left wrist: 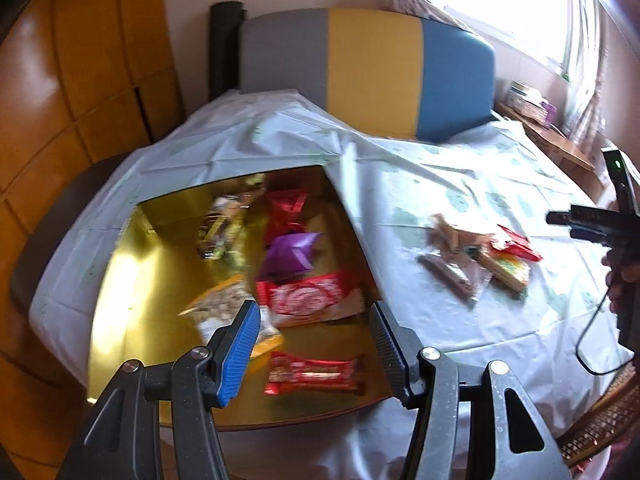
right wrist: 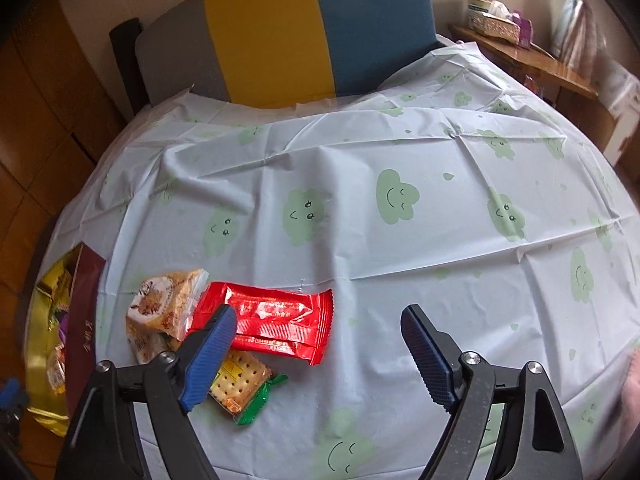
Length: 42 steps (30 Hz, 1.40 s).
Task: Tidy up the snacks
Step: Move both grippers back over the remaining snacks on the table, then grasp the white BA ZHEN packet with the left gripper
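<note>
Both pairs of fingers stand apart and hold nothing. Left gripper (left wrist: 312, 344) hangs over a gold-lined box (left wrist: 128, 248) that sits on the counter (right wrist: 400, 240), which is covered by a pale cloth printed with green smiling clouds. Inside the box lie several wrapped snacks: a wide red-and-white pack (left wrist: 308, 298), a slim red bar (left wrist: 316, 374) nearer the fingers, a purple pouch (left wrist: 290, 258), another red wrapper (left wrist: 286, 210) farther back, and a yellow bag (left wrist: 228, 312) partly behind the left finger.

Right gripper (right wrist: 320, 344) hovers above the cloth, to the right of a small heap of snacks not yet sorted: a shiny red packet (right wrist: 276, 324), a tan biscuit bag (right wrist: 164, 308) touching its left end, and a cracker pack with a green end (right wrist: 244, 394) just below. The left finger of this gripper overlaps the heap; the right finger is over bare cloth.

The step in hand looks like picking the next snack. To do it well, the right gripper should shift left until the red packet lies squarely between its fingers, close across the narrow side, lift clear of the neighbours, then carry it to an open patch in the box, which sits just left of the heap.
</note>
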{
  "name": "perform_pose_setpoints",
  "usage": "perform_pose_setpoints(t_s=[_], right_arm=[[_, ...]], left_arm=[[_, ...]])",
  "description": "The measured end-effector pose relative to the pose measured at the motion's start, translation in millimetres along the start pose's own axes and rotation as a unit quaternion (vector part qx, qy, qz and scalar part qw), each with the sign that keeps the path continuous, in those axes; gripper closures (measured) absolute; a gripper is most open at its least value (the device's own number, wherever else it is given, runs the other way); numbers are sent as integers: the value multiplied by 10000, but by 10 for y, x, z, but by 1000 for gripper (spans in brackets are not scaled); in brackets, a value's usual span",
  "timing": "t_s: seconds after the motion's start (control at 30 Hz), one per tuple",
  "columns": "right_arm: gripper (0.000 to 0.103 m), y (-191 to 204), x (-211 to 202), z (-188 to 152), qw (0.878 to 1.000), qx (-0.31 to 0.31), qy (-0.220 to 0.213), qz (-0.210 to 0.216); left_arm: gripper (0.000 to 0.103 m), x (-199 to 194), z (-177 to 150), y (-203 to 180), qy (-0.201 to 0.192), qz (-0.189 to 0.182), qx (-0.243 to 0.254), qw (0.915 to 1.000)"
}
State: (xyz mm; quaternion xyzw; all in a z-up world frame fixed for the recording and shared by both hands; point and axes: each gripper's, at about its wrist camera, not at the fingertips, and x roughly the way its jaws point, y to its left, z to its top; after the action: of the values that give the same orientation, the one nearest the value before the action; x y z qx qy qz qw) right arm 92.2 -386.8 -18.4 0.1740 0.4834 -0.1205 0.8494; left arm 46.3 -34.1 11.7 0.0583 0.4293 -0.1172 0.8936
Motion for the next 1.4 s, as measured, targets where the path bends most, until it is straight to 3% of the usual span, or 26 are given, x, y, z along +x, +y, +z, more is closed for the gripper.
perform_pose_setpoints(t_s=[0.27, 0.53, 0.9, 1.1, 1.33, 1.4], right_arm=[[16, -64, -54, 26, 9993, 312, -42, 179], [16, -27, -96, 30, 9991, 268, -84, 306], [16, 52, -173, 36, 9983, 153, -191, 524], [16, 55, -189, 49, 9975, 191, -204, 645], [16, 79, -190, 50, 9972, 152, -214, 696], [16, 76, -189, 50, 9972, 154, -220, 694]], left_arm=[[51, 222, 153, -442, 442, -955, 120, 9944], [54, 514, 247, -895, 815, -1241, 400, 9881], [53, 1192, 398, -1273, 1478, -1166, 184, 9819], [42, 1482, 447, -1300, 1649, -1070, -224, 9802], [43, 1581, 496, -1360, 1403, -823, -56, 9867], [52, 1558, 450, -1374, 1280, -686, 140, 9893]])
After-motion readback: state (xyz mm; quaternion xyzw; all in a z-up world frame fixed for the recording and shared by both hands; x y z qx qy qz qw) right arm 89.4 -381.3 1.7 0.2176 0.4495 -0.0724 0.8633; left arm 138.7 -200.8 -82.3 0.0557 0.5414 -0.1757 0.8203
